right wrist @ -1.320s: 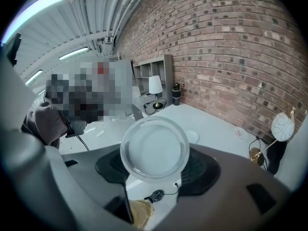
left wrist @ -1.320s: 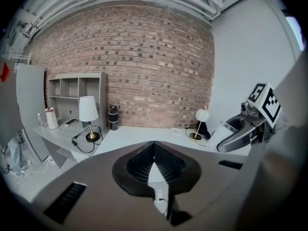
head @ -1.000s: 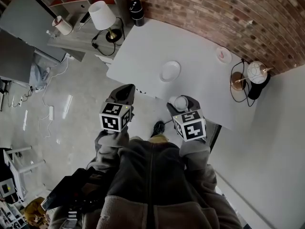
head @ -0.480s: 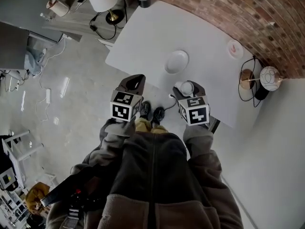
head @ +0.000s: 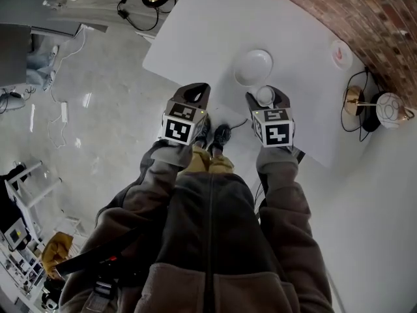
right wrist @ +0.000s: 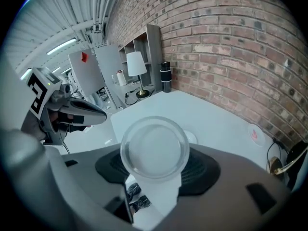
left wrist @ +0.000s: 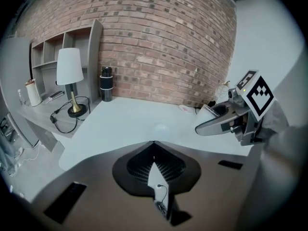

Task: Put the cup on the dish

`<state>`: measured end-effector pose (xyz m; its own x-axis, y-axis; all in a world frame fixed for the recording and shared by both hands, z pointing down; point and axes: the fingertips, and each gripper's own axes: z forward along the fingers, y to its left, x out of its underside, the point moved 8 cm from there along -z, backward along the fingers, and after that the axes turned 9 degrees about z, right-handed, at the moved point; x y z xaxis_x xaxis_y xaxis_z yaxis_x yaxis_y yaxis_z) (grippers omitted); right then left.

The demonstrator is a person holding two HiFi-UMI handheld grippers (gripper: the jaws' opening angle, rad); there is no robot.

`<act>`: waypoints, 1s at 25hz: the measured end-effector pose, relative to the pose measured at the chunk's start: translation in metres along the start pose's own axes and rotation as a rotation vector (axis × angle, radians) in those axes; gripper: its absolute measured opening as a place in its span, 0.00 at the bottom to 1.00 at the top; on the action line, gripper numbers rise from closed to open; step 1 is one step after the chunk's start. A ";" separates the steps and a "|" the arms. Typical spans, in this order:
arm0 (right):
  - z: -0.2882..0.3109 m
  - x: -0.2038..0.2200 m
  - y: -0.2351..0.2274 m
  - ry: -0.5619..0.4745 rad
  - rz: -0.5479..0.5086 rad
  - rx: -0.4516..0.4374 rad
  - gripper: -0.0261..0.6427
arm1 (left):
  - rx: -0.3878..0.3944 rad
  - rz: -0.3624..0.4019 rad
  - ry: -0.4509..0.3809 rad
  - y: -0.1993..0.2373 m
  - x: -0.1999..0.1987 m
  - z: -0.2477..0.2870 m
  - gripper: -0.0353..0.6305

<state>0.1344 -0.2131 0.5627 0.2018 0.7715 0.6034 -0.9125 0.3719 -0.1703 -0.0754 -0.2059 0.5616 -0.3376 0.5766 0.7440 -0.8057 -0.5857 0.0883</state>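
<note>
The jaws of the right gripper [head: 266, 103] are clamped on the cup [right wrist: 154, 148], whose round open mouth shows in the right gripper view. The jaws of the left gripper [left wrist: 154, 146] are together, with nothing between them. In the head view the cup is over the near part of the white table [head: 208, 25], just beside the dish [head: 253, 66] on the person's side, and not yet above it. The dish lies empty on the table. I judge that the first part of the task is done, because the cup is in a firm grip. What is left is to carry the cup over the dish, lower it onto the middle of the dish, and open the jaws.
</note>
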 end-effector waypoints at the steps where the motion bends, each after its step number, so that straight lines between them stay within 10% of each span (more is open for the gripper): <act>1: 0.006 0.001 -0.003 -0.008 -0.005 0.000 0.42 | 0.004 -0.003 0.009 0.001 0.003 0.005 0.06; 25: 0.128 0.022 -0.046 0.061 -0.004 0.047 0.42 | 0.041 -0.064 0.128 0.021 0.064 0.054 0.06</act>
<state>0.1351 -0.2797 0.6838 0.2252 0.8006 0.5553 -0.9272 0.3512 -0.1304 -0.0878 -0.2124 0.6471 -0.3474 0.6803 0.6454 -0.8083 -0.5662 0.1617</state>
